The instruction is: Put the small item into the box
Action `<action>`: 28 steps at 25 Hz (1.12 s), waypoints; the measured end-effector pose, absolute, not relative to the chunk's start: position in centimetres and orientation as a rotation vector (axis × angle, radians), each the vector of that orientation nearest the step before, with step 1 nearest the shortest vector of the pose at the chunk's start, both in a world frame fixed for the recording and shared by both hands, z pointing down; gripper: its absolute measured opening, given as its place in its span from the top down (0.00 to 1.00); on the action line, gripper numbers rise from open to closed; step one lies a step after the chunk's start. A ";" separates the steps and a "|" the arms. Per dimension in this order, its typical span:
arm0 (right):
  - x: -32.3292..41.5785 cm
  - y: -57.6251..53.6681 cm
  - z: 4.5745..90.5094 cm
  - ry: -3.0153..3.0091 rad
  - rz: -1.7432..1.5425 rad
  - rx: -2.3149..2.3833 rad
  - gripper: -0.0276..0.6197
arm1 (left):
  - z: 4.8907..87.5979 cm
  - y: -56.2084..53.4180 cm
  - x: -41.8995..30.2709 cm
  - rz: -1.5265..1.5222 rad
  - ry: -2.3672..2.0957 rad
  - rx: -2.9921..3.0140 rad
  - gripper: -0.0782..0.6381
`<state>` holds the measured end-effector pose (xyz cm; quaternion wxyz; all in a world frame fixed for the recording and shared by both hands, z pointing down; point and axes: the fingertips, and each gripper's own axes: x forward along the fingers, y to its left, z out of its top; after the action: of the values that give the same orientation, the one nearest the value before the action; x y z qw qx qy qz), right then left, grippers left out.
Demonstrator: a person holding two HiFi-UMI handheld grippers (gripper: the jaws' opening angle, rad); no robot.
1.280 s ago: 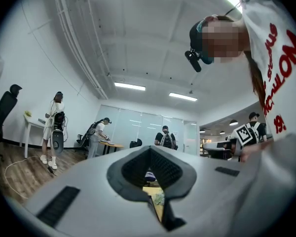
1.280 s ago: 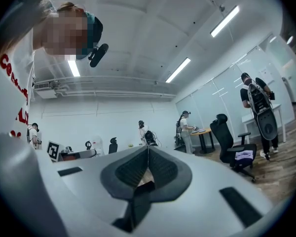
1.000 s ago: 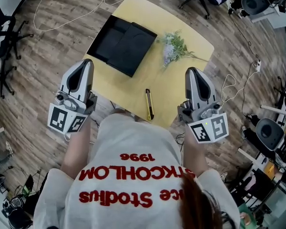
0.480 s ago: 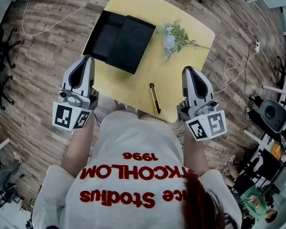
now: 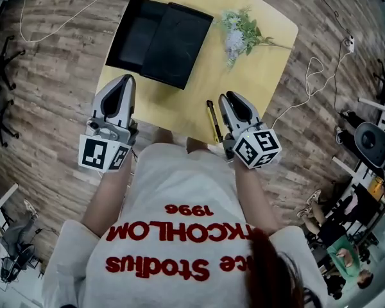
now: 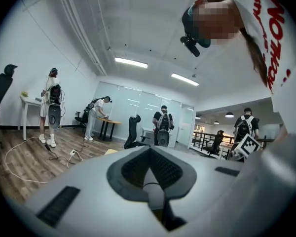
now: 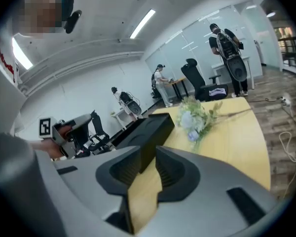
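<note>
- While the right claw (image 5: pixel 230 100) is opening, empty, the knife (image 5: pixel 212 120) lies on the table (image 5: pixel 263 66) at its 9 o'clock.
- I'd straddle its middle crosswise; the box (image 5: pixel 157 40) waits at 11 o'clock.
- Left claw (image 5: pixel 124 82): jaws together, idle.

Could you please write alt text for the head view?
A person holds a left claw and right claw at a yellow table's near edge. The right claw's jaws are opening, empty, beside a knife. A black box and flowers lie beyond.
</note>
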<state>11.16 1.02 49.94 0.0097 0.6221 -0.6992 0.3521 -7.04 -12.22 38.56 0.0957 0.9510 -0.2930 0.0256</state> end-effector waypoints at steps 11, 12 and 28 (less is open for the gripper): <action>6.9 5.6 60.9 -1.866 1.081 1.600 0.62 | 41.4 -11.1 -7.1 0.169 -0.802 2.775 0.88; 6.6 5.8 61.3 -1.845 1.065 1.587 0.62 | 41.5 -11.0 -7.2 0.172 -0.800 2.772 0.88; 6.1 6.3 63.2 -1.744 0.979 1.557 0.77 | 41.9 -10.6 -7.5 0.187 -0.827 2.762 0.88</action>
<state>6.15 6.31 63.21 0.2988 0.5860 -0.6568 0.3687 -7.50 -10.59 41.92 0.1258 0.9484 -0.2839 0.0642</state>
